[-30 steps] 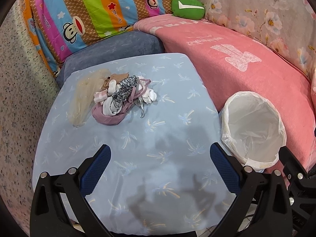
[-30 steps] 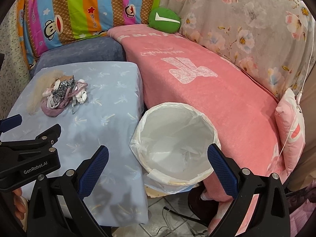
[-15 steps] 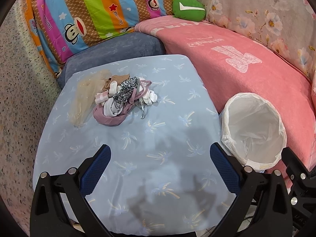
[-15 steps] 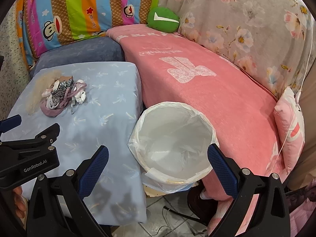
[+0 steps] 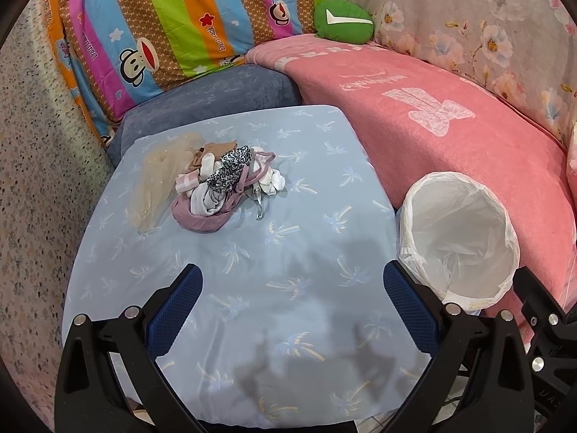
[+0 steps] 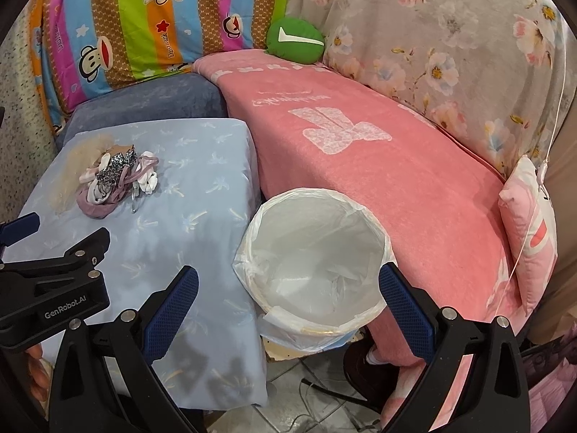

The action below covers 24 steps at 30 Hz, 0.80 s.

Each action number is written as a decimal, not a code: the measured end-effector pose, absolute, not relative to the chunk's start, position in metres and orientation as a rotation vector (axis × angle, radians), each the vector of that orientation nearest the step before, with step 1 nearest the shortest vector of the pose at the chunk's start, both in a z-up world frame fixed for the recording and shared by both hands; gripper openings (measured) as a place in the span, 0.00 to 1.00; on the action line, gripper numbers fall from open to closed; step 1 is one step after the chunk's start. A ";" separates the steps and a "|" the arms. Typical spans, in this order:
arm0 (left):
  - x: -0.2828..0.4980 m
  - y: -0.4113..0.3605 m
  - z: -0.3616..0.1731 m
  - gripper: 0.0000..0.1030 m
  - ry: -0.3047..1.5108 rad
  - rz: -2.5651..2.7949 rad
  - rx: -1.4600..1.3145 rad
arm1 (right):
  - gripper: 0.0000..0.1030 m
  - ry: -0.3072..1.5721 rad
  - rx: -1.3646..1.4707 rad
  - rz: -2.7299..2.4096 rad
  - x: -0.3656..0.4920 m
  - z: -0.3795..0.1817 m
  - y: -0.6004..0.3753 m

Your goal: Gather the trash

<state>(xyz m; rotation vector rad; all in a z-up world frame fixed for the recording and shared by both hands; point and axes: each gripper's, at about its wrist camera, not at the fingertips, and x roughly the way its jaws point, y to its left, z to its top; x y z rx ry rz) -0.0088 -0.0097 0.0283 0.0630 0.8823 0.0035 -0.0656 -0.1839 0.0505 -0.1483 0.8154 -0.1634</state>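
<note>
A pile of cloth scraps and socks [image 5: 223,187] lies on the far left part of the light blue covered table [image 5: 288,252]; the pile also shows in the right wrist view [image 6: 115,180]. A beige sheer piece [image 5: 158,184] lies beside it on the left. A bin with a white liner [image 5: 458,234] stands at the table's right edge, empty inside; it also shows in the right wrist view [image 6: 313,256]. My left gripper [image 5: 290,310] is open and empty above the table's near part. My right gripper [image 6: 286,310] is open and empty above the bin's near rim.
A pink blanket covers the sofa [image 6: 378,151] behind and right of the bin. A green cushion [image 5: 342,20] and a striped monkey-print cover [image 5: 162,25] stand at the back. A blue-grey cushion [image 5: 216,97] lies behind the table. Tiled floor [image 6: 317,397] shows below the bin.
Both grippers have drifted slightly; the views shifted a little. Nothing was picked up or let go, and the jaws stay open.
</note>
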 end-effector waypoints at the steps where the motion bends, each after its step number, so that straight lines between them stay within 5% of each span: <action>1: -0.009 -0.010 0.028 0.93 0.882 0.004 0.063 | 0.94 0.815 -0.148 -0.165 -0.066 0.051 -0.184; 24: -0.011 -0.013 0.028 0.93 0.876 -0.002 0.068 | 0.94 0.809 -0.148 -0.178 -0.072 0.052 -0.188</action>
